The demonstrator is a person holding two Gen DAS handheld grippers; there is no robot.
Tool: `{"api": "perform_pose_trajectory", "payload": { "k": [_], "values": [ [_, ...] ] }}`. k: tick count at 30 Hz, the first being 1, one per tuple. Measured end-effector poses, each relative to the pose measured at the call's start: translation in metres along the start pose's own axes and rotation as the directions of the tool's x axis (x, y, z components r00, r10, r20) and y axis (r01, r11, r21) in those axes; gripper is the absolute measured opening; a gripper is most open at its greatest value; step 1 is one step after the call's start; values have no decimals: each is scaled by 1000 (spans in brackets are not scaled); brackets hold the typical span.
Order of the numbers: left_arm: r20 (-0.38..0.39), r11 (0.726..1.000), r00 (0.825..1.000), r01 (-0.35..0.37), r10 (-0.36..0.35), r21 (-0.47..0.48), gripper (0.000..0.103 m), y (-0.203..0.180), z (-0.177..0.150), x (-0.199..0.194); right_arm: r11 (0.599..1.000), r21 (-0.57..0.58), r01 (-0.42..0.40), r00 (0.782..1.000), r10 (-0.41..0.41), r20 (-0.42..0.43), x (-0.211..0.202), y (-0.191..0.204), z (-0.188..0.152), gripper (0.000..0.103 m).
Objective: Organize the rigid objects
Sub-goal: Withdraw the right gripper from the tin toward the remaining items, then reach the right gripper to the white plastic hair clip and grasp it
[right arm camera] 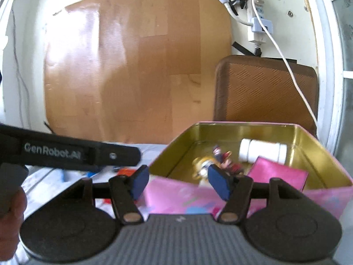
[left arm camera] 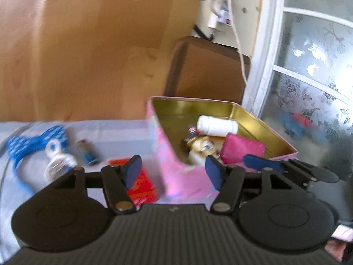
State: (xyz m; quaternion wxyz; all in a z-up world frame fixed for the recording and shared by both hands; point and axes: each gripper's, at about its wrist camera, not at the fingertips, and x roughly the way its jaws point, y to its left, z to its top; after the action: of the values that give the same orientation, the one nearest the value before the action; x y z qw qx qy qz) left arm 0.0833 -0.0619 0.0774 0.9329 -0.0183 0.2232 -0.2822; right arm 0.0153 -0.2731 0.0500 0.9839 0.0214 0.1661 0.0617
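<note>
A pink tin (left arm camera: pixel 167 154) with a gold inside holds a white bottle (left arm camera: pixel 217 125), a pink box (left arm camera: pixel 241 151) and small figurines (left arm camera: pixel 201 146). Left of it on the pale cloth lie a red box (left arm camera: pixel 141 183), a small battery (left arm camera: pixel 88 153), a white clip (left arm camera: pixel 57 161) and a blue dotted strap (left arm camera: pixel 37 142). My left gripper (left arm camera: pixel 173 172) is open and empty, over the tin's near corner. My right gripper (right arm camera: pixel 176 183) is open and empty at the tin's near wall (right arm camera: pixel 176 196); the bottle (right arm camera: pixel 262 150), pink box (right arm camera: pixel 278 174) and figurines (right arm camera: pixel 220 161) show beyond it.
A brown chair back (right arm camera: pixel 264 92) stands behind the tin. A cardboard sheet (right arm camera: pixel 132 66) leans on the wall. A power strip with a white cord (right arm camera: pixel 286 66) hangs at the right. The left gripper's body (right arm camera: pixel 66 152) crosses the right wrist view at left.
</note>
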Motion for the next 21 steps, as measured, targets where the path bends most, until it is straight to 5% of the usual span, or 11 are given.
{"api": "perform_pose_trajectory", "payload": {
  "k": [6, 11, 14, 21],
  "values": [
    [-45, 982, 983, -182, 180, -52, 68, 58, -24, -16, 996, -44, -72, 997, 71, -32, -15, 33, -12, 61],
    [-62, 916, 921, -389, 384, -94, 68, 114, -37, -22, 983, -125, -131, 990, 123, -70, -7, 65, -13, 59],
    [-67, 886, 894, -448, 443, -119, 68, 136, -44, -23, 968, -183, -173, 983, 157, -96, 4, 86, -9, 58],
    [-35, 891, 917, -395, 398, -224, 68, 147, -46, -29, 955, -183, -232, 960, 195, -201, 73, 126, 16, 41]
  ]
}}
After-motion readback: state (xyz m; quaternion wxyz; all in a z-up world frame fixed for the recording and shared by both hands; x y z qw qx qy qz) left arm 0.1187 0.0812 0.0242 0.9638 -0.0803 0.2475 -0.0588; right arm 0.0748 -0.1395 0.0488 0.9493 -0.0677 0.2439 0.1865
